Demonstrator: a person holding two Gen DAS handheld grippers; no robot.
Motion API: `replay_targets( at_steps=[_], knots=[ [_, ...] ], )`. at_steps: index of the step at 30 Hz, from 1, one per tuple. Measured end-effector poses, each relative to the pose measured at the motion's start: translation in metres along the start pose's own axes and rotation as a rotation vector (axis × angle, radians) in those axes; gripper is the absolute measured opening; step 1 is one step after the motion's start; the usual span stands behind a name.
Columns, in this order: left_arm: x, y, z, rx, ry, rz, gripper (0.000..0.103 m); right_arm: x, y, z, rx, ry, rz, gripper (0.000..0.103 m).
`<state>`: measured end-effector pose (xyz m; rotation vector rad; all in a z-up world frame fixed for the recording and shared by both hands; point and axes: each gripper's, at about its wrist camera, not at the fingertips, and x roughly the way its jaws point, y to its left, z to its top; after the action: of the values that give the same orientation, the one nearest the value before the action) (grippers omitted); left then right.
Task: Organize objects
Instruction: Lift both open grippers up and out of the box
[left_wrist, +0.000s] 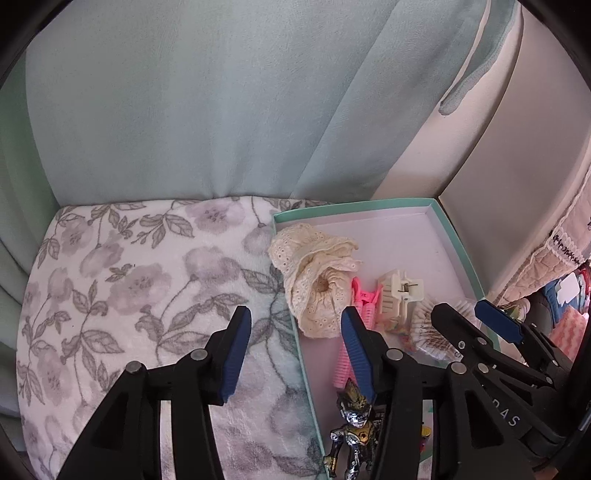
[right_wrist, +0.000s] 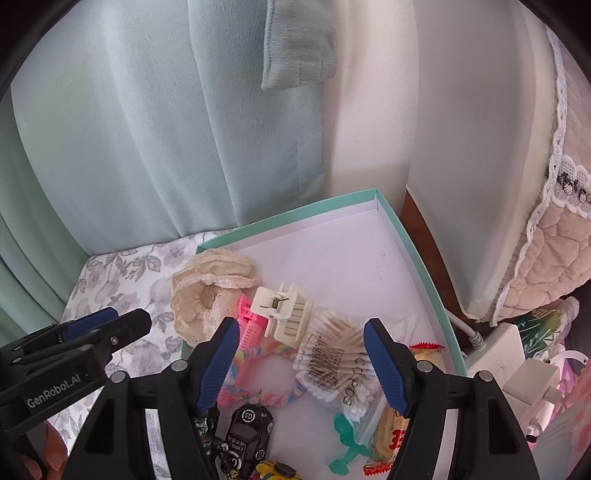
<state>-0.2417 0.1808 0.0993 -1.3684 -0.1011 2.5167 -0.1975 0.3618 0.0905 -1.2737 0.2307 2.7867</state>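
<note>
A shallow teal-rimmed box (left_wrist: 351, 207) (right_wrist: 351, 251) lies on a floral blanket. It holds a cream lace scrunchie (left_wrist: 314, 273) (right_wrist: 207, 291), a pink hair clip (left_wrist: 364, 299) (right_wrist: 249, 325) and a cream claw clip (left_wrist: 400, 291) (right_wrist: 286, 310). Nearer are a bag of cotton swabs (right_wrist: 332, 354), a pastel braided hair tie (right_wrist: 236, 369), a black toy car (right_wrist: 247, 435), a silver robot figure (left_wrist: 354, 424), a green toy (right_wrist: 347, 443) and snack packets (right_wrist: 388, 435). My left gripper (left_wrist: 295, 314) is open, straddling the box's left rim. My right gripper (right_wrist: 301, 328) is open above the swabs and hair tie, holding nothing.
The floral blanket (left_wrist: 129, 277) spreads left of the box. Pale teal curtains (left_wrist: 184, 110) hang behind. A white panel (right_wrist: 461, 184) and quilted pink fabric (right_wrist: 546, 277) stand to the right, with white adapters and a cable (right_wrist: 498, 350) beside the box. A hand (right_wrist: 51, 454) holds the left gripper.
</note>
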Motion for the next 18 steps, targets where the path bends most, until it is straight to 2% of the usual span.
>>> replay_targets(
  at_steps=[4,5,6,8,10,13,17,18],
  knots=[
    [-0.001,0.009,-0.007,-0.027,0.008,0.045,0.054,-0.004,0.004,-0.004,-0.011,-0.001,0.004,0.085],
    [-0.001,0.012,-0.008,-0.035,0.009,0.053,0.054,-0.005,0.005,-0.005,-0.012,-0.001,0.003,0.09],
    [-0.002,0.015,-0.01,-0.043,0.01,0.062,0.06,-0.006,0.006,-0.006,-0.011,-0.001,0.003,0.096],
    [-0.005,0.021,-0.012,-0.057,0.005,0.076,0.07,-0.007,0.007,-0.008,-0.01,-0.001,0.006,0.099],
    [-0.008,0.025,-0.014,-0.067,-0.005,0.088,0.071,-0.009,0.009,-0.01,-0.012,0.001,0.008,0.1],
    [-0.012,0.031,-0.017,-0.078,-0.012,0.107,0.08,-0.012,0.011,-0.013,-0.021,0.0,-0.001,0.101],
    [-0.016,0.039,-0.021,-0.097,-0.015,0.112,0.082,-0.015,0.014,-0.016,-0.031,-0.002,-0.009,0.103],
    [-0.016,0.041,-0.022,-0.101,-0.016,0.114,0.086,-0.016,0.015,-0.016,-0.033,0.0,-0.009,0.103]
  ],
)
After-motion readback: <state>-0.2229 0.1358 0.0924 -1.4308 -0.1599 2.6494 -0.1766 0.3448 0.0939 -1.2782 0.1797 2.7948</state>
